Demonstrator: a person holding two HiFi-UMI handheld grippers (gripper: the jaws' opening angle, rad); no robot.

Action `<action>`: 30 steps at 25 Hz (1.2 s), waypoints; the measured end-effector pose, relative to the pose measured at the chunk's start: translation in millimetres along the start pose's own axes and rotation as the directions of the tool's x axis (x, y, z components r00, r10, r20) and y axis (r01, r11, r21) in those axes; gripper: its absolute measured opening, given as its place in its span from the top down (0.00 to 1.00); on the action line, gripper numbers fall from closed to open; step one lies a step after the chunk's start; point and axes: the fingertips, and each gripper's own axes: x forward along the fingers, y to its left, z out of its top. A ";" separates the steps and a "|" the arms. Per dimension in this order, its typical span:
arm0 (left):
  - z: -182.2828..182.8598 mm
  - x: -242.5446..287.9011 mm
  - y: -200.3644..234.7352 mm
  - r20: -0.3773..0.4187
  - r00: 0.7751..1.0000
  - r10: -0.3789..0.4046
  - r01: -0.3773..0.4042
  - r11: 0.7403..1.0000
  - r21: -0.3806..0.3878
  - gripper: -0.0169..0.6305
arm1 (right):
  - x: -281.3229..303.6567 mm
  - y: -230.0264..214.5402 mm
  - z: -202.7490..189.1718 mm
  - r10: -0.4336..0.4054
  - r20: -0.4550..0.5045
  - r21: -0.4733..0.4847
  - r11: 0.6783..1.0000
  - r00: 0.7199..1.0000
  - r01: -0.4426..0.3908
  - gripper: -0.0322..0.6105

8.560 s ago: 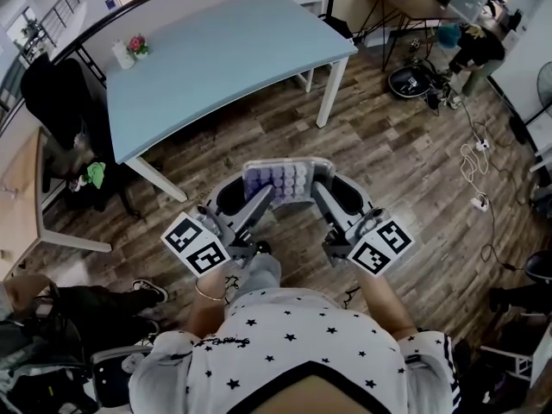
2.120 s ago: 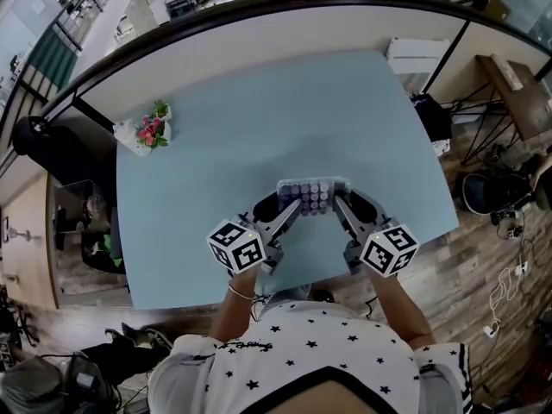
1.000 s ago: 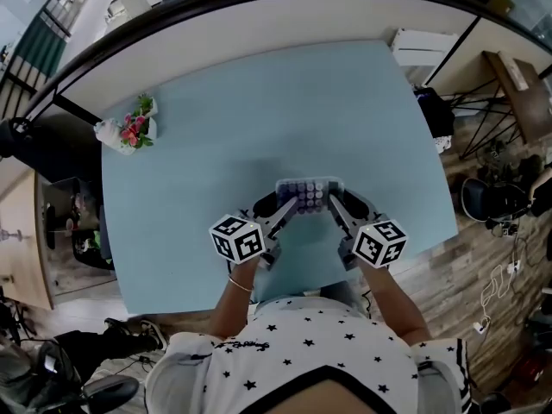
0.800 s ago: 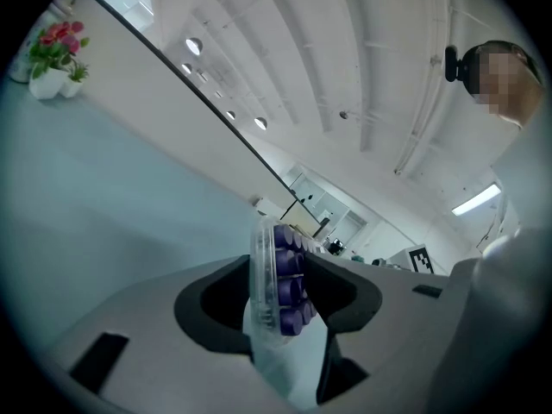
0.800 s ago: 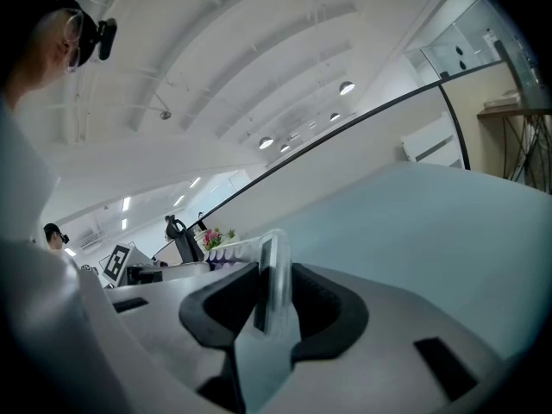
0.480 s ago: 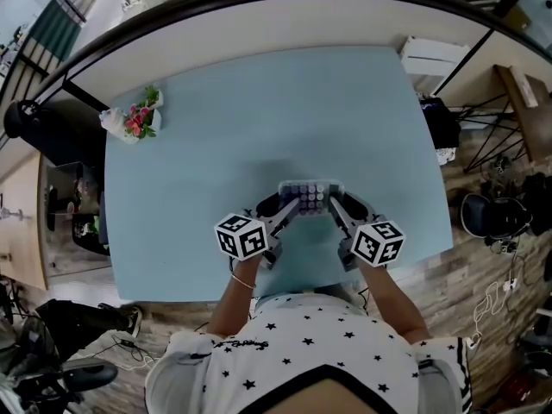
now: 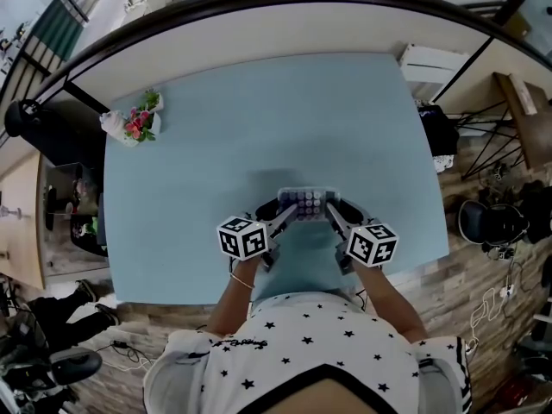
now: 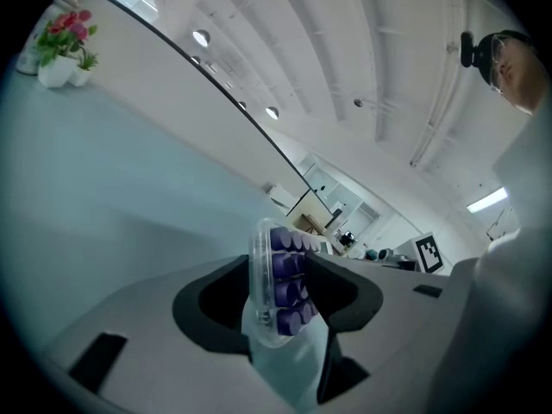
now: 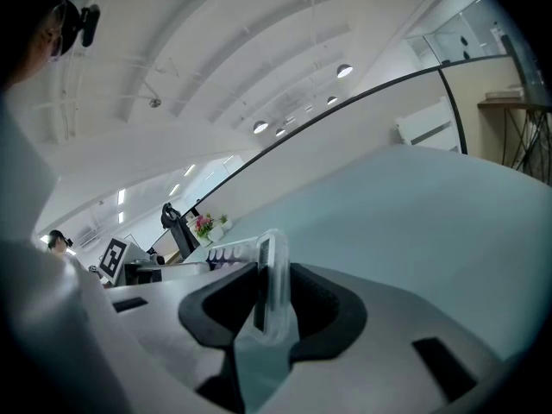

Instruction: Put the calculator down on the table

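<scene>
The calculator, a clear case with rows of purple keys facing up, hangs low over the near middle of the light blue table. My left gripper is shut on its left end and my right gripper on its right end. The jaws of both have just been opening slightly, with the calculator still between the pads. In the left gripper view the keys sit edge-on in the left gripper. In the right gripper view the calculator's clear rim stands in the right gripper.
A small white pot of pink flowers stands at the table's far left corner. The table's near edge runs just under my wrists. A dark chair is left of the table, a white unit beyond its right corner.
The calculator was carried from over the wooden floor to over the table. In the last second both grippers sank a little toward the tabletop with it still between them.
</scene>
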 end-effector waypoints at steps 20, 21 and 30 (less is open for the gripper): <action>-23.2 13.6 18.2 -0.097 0.990 0.097 -0.101 0.994 -0.029 0.65 | 10.6 -21.2 -22.1 -0.020 -0.084 0.044 0.999 0.996 0.024 0.77; -24.3 14.0 18.8 -0.101 0.990 0.102 -0.105 0.994 -0.029 0.65 | 10.9 -21.9 -22.8 -0.021 -0.088 0.041 0.999 0.996 0.025 0.77; -30.1 16.0 26.6 -0.132 0.980 0.148 -0.151 0.988 -0.011 0.65 | 16.1 -25.7 -28.3 -0.028 -0.122 0.028 0.999 0.992 0.032 0.78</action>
